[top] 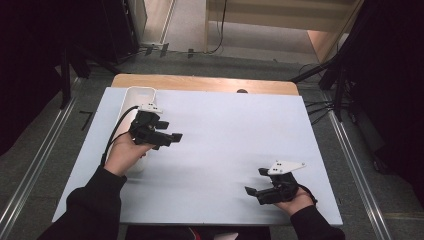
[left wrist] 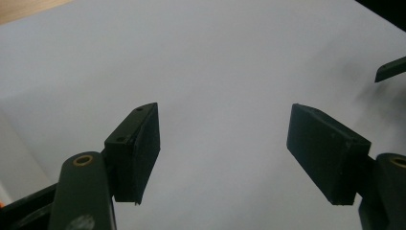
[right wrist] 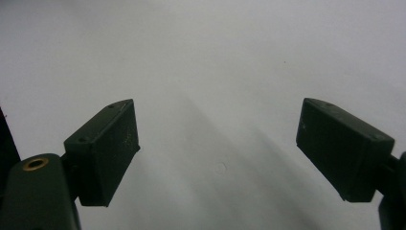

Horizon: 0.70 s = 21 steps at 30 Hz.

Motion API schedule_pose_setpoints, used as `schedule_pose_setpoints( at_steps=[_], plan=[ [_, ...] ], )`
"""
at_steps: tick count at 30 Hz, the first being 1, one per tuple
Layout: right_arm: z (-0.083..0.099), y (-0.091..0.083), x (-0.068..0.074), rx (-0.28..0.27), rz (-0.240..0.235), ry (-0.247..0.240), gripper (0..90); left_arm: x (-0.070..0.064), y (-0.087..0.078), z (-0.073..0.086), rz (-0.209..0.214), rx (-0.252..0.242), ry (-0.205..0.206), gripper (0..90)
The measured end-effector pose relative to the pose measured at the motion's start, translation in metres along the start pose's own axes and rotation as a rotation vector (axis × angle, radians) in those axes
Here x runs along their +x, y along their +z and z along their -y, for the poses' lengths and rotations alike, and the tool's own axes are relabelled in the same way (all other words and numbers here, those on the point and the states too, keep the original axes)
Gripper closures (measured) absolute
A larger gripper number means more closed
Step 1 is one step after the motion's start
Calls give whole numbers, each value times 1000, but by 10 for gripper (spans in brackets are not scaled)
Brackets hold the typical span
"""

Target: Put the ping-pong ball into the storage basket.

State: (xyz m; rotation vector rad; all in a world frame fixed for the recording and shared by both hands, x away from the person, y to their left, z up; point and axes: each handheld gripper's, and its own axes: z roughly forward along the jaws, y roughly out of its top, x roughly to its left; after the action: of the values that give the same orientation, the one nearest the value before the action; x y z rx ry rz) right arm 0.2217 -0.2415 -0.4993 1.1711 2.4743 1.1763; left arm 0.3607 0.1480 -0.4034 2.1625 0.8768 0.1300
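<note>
The table (top: 220, 150) carries a plain pale blue-white top surface without pattern; a light wood-coloured edge strip shows along its far side. The tray (top: 141, 94) at the far left of the table is white. The left hand-held gripper (top: 169, 131) is black, with a black cable and a white top plate. The right hand-held gripper (top: 256, 182) is black, with a light grey three-cornered plate. In both gripper views, the jaws are matte black, each arm showing a brass-coloured ring at its pivot hole. The person's sleeves (top: 95, 210) are black. The floor (top: 45, 150) is grey, with silver-grey rails. The surrounding curtains (top: 30, 50) are black.
</note>
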Motion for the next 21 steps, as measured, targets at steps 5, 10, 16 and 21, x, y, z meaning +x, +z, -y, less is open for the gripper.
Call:
schedule_pose_setpoints(
  at_steps=[5, 10, 16, 21],
  plan=[
    [0, 0, 0, 1, -1, -1, 134, -3, 3, 3, -4, 12, 18, 279],
    [0, 0, 0, 2, 1, 0, 133, -6, 5, 6, 2, 7, 17, 279],
    [0, 0, 0, 2, -1, -1, 133, -9, 6, 9, 8, 13, 23, 279],
    [0, 0, 0, 3, -1, 0, 133, -11, 6, 11, 15, 9, 26, 279]
  ],
)
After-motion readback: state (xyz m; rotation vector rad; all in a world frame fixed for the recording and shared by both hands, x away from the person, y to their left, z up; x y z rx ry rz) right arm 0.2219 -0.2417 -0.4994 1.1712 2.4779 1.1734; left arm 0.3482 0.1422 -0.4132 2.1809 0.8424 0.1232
